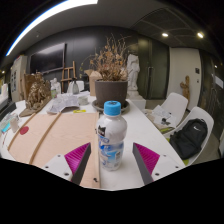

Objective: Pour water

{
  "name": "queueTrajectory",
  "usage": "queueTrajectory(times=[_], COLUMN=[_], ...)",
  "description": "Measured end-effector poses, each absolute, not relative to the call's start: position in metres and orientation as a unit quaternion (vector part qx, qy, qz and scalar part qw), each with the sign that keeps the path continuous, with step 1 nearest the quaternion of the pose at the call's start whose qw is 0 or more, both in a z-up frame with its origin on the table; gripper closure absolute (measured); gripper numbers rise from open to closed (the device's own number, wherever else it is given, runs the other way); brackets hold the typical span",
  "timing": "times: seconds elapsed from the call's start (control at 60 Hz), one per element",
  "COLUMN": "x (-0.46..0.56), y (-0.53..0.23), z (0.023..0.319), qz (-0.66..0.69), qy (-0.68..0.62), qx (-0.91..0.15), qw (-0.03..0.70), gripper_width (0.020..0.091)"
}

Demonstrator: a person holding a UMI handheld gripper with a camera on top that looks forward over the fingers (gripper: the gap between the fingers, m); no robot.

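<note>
- Dried plant (38, 92) — a bushy brown cluster at the far left of the table, beyond the pale wooden boards.
- Table (150, 132) — a long white surface running away from the gripper, with scattered papers and small items toward its far end.
- Wooden boards (62, 135) — 2 or more pale tan panels lying flat on the left half of the table, their long edges running away from the fingers.
- Left finger (78, 160) — dark, with a magenta pad on its inner face, just left of the bottle with a gap visible between them.
- Water bottle (111, 136) — clear plastic, blue cap, a printed label near its lower part; it stands upright on the table between the 2 fingers.
- Gripper (111, 163) — fingers spread apart about the bottle, neither pad pressing on it.
- Potted dried branches (111, 72) — a dark pot with bare brown stems, well beyond the bottle at the middle of the table.
- Right finger (146, 160) — dark, magenta pad, likewise clear of the bottle.
- Chairs (172, 108) — white seats along the right side of the table.
- Black bag (191, 138) — resting on the nearest right-hand chair.
</note>
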State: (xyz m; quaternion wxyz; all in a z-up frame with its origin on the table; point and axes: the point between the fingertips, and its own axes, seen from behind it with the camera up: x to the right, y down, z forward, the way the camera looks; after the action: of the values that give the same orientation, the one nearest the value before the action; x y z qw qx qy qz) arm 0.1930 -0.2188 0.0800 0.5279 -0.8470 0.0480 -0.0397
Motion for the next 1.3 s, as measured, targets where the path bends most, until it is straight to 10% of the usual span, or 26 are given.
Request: queueTrajectory(times=[0.117, 0.25, 0.5, 0.733, 1.3], x=[0.196, 0.195, 0.196, 0.201, -0.05], y=[-0.188, -0.17, -0.168, -0.17, -0.081], z=[0.064, 0.06, 0.061, 0.07, 0.31], qz=[-0.031, -0.027, -0.048, -0.102, -0.394], qy=[0.049, 0.055, 0.053, 0.039, -0.186], qx=[-0.841, -0.831, -0.823, -0.821, -0.687], qw=[0.539, 0.553, 0.564, 0.56, 0.582], gripper_width=[0.0277, 0.0564, 0.0741, 0.0747, 0.0748])
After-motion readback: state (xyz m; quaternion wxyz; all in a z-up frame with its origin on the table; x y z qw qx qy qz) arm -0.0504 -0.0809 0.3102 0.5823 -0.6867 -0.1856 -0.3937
